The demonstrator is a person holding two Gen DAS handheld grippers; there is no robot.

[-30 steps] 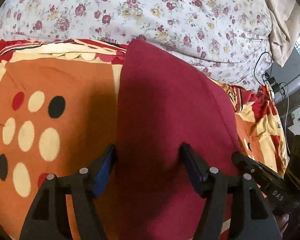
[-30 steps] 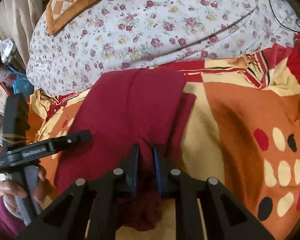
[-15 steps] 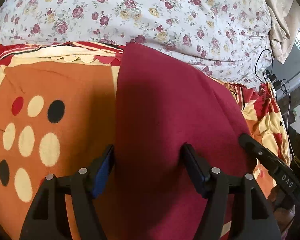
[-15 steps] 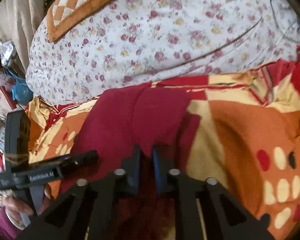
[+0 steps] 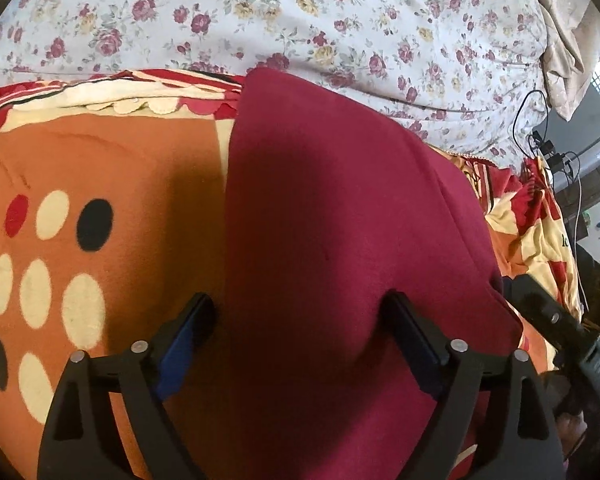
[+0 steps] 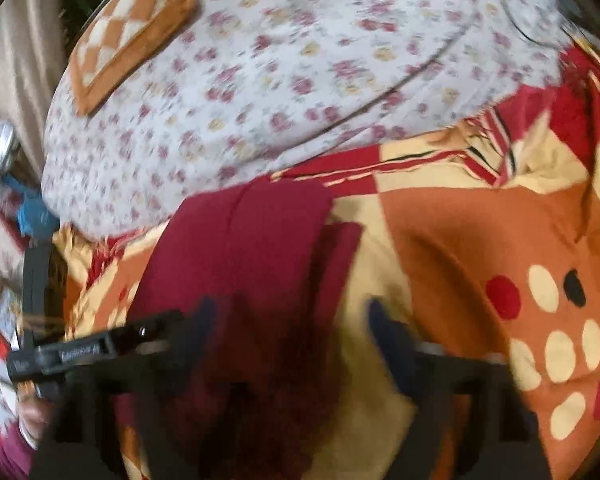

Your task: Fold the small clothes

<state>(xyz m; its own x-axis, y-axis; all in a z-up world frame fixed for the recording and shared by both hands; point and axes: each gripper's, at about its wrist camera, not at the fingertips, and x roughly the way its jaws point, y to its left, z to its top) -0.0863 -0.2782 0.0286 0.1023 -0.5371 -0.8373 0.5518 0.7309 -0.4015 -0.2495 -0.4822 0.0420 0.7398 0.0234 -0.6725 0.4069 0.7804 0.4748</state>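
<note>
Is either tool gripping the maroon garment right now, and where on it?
Neither. The left tool is open over the maroon garment. The right tool, though blurred, also looks open.

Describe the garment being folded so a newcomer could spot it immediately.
Start at the bed's orange blanket with big cream, black and red dots, below the white floral sheet. On the blanket lies the maroon garment, reaching up to the sheet's edge. It is the only plain, unpatterned cloth there, one solid dark red.
</note>
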